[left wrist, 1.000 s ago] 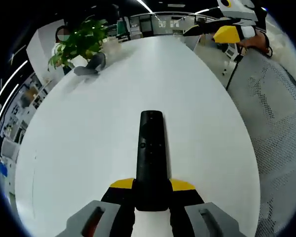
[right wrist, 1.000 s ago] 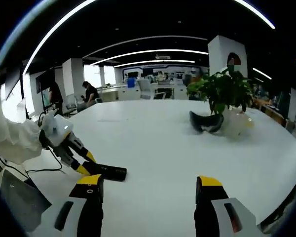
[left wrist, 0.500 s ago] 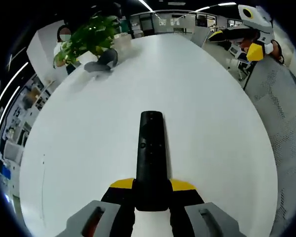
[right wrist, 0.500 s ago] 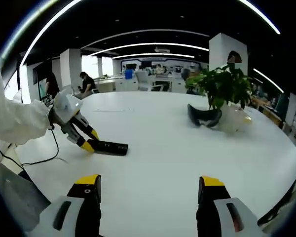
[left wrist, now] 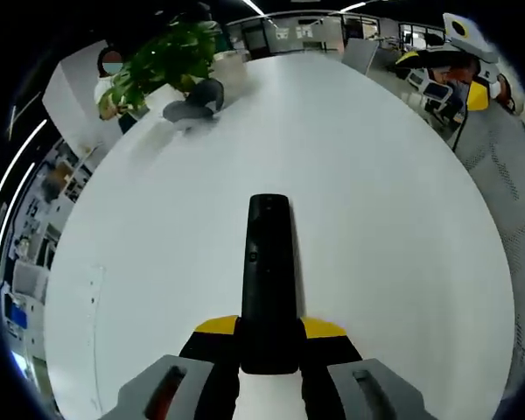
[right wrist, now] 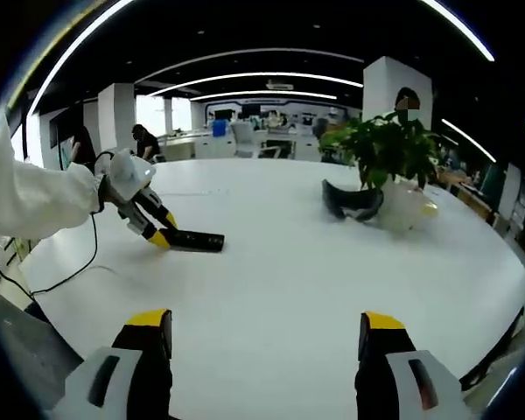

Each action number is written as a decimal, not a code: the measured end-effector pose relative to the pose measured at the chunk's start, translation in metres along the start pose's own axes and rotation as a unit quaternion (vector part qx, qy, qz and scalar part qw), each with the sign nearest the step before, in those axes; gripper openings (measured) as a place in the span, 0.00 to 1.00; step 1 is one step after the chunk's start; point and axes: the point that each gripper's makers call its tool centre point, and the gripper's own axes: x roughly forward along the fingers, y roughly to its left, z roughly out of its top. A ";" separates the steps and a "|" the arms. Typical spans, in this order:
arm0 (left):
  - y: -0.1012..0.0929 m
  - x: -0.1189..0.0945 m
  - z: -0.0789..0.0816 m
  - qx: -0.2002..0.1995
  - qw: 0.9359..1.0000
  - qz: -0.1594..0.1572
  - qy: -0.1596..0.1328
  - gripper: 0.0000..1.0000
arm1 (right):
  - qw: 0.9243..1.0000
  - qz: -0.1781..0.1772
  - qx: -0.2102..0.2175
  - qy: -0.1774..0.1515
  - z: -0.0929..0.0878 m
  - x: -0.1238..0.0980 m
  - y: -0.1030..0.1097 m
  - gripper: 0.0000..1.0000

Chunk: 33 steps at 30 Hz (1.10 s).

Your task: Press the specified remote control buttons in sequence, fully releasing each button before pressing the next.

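Note:
A long black remote control (left wrist: 268, 271) lies lengthwise between the yellow-tipped fingers of my left gripper (left wrist: 269, 330), which is shut on its near end. Small buttons show on its upper half. In the right gripper view the same remote (right wrist: 195, 240) rests on the white table (right wrist: 280, 289) at the left, held by the left gripper (right wrist: 157, 236) in a white-sleeved hand. My right gripper (right wrist: 264, 332) is open above the table's near part, with nothing between its fingers, well apart from the remote. The right gripper (left wrist: 459, 48) also appears far off at the upper right in the left gripper view.
A potted green plant (right wrist: 389, 153) and a dark curved object (right wrist: 352, 201) stand at the table's far side, also seen as the plant (left wrist: 162, 61) in the left gripper view. A black cable (right wrist: 66, 276) trails over the table's left edge. Desks and people fill the office behind.
Both views have shifted with the hands. The right gripper has drawn back, so the remote looks farther off. The left gripper still holds the remote the same way.

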 end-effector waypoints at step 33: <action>0.054 0.000 -0.007 -0.088 0.995 0.053 -0.017 0.34 | 0.999 0.005 -0.009 0.035 -0.011 0.004 0.002 0.88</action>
